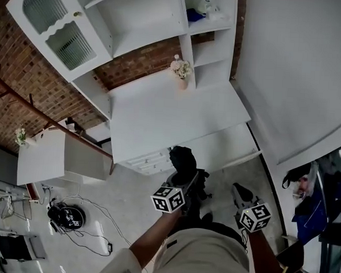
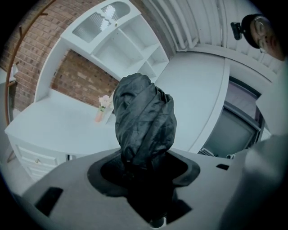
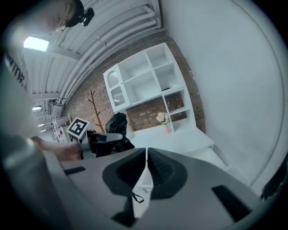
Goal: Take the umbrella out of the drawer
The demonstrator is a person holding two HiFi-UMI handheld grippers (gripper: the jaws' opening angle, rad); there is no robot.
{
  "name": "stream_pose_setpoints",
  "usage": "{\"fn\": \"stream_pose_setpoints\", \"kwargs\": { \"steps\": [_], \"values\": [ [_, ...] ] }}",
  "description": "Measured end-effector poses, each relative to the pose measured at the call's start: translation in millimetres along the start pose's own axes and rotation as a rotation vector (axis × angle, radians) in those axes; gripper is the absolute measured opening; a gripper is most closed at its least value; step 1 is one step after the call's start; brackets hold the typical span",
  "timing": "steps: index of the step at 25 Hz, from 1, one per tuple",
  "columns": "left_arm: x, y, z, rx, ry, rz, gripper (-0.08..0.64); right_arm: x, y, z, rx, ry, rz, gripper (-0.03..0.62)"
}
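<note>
the left claw (image 2: 145, 173) is clamped on the folded black umbrella (image 2: 144, 114), its jaws gripping the lower end of the bundle while the crumpled fabric stands up out of them. the umbrella is out of the drawers, held in the air just in front of the front edge of the white surface (image 1: 160, 110), about midway along that edge in the head view. the right claw (image 3: 146, 166) has its jaws pressed together with nothing between them; it hangs to the right of the left one, apart from the umbrella, over the floor in front of the surface's right end. the drawer fronts (image 1: 152, 159) sit under the front edge, just left of the umbrella. a small vase of flowers (image 1: 181, 68) stands at the back edge of the surface, toward its right side, beneath the white shelf unit (image 1: 148, 23) that rises against a brick wall (image 1: 24, 97).
</note>
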State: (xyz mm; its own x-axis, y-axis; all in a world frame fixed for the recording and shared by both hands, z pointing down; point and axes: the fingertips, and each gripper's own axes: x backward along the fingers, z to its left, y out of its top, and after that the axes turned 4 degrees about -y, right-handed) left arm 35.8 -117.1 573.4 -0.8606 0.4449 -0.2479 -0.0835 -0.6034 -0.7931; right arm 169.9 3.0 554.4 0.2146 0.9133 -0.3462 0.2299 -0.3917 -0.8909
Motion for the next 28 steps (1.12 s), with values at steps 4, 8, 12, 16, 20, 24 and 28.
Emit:
{"fn": "stream_pose_setpoints", "kwargs": {
  "steps": [4, 8, 12, 16, 20, 24, 28],
  "values": [
    [29, 1, -15, -0.010, 0.006, -0.033, 0.244, 14, -2, 13, 0.012, 0.025, -0.004, 0.031],
    [60, 6, -20, -0.049, 0.019, -0.061, 0.244, 19, -1, 30, 0.028, 0.051, -0.007, 0.031],
    [91, 9, -19, -0.086, 0.028, -0.077, 0.244, 19, -3, 47, 0.046, 0.061, 0.001, 0.031],
    [119, 16, -9, -0.109, 0.028, -0.082, 0.244, 17, -2, 67, 0.061, 0.055, 0.002, 0.031],
    [144, 28, 0, -0.131, 0.014, -0.076, 0.244, 13, 8, 86, 0.063, 0.032, -0.005, 0.031],
    [166, 43, 7, -0.180, -0.012, -0.059, 0.245, 9, 23, 104, 0.067, -0.011, -0.037, 0.031],
    [183, 56, 14, -0.231, -0.047, -0.050, 0.244, 4, 33, 124, 0.095, -0.046, -0.077, 0.031]
  ]
}}
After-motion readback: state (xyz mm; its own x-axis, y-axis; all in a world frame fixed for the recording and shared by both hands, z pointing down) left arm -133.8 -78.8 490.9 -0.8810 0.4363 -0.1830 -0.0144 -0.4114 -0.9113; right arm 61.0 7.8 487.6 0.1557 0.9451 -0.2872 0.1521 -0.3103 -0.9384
